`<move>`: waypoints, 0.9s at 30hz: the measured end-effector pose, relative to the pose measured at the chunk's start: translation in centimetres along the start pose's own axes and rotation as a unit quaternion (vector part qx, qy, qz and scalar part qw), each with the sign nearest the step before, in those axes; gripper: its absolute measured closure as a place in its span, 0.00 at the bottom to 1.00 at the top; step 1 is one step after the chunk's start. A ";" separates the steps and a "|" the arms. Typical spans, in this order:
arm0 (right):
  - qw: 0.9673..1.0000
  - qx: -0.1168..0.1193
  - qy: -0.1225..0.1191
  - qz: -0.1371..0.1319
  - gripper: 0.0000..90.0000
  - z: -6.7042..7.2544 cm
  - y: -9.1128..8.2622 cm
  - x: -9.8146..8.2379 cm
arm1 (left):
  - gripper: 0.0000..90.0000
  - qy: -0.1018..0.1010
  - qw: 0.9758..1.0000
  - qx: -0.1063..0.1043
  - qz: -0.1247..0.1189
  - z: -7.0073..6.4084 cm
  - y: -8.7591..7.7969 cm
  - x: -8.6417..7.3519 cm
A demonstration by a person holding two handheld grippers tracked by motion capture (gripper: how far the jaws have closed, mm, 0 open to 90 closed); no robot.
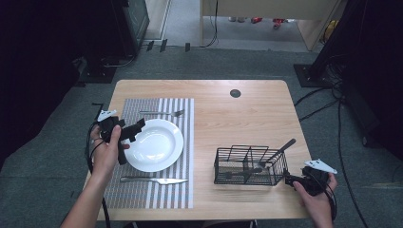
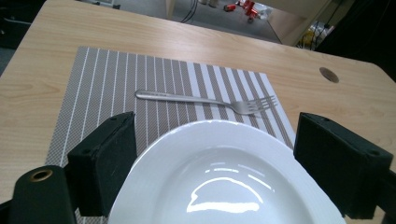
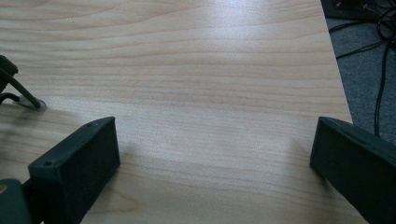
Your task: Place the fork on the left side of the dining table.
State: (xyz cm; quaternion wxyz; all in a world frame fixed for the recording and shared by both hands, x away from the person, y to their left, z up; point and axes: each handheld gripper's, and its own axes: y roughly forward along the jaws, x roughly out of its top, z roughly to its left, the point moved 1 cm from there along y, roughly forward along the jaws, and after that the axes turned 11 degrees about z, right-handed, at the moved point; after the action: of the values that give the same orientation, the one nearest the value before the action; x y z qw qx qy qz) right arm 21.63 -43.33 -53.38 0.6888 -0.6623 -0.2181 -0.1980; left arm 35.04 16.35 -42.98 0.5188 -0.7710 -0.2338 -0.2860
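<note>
Left gripper (image 1: 138, 127) hovered at the glossy white plate (image 2: 224, 177), jaws spread wide.

Nearest, the right gripper (image 1: 288, 179) idled beside the black wire caddy (image 1: 249, 165), jaws also open over bare wooden desk (image 3: 196, 70). The round plate lay centred on the striped woven placemat (image 2: 116, 79), likely for setting; a steel fork (image 2: 205, 100) lay beyond.

A placemat (image 1: 157, 185) lies on the left half of the table (image 1: 233, 118). On it sits a plate (image 1: 159, 145), with a fork (image 1: 161, 113) behind it and a knife (image 1: 154, 180) in front. A wire basket (image 1: 249, 166) stands to the right on the bare table, holding utensils (image 1: 280, 149).
</note>
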 end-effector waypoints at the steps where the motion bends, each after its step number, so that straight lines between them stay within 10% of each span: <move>1: 1.000 0.000 0.000 0.000 0.01 0.0 0.0 0.0 | 0.15 0.002 1.000 -0.001 0.000 0.0 -0.1 -0.3; 27: 1.000 -0.001 0.000 0.000 0.01 0.0 0.0 0.0 | 0.15 0.036 0.999 0.020 0.002 1.7 -3.7 -6.3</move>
State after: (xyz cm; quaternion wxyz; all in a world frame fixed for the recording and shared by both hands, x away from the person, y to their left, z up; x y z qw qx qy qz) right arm 21.63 -43.32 -53.37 0.6886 -0.6628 -0.2177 -0.1979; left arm 28.39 18.89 -45.30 0.5424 -0.7503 -0.2195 -0.3077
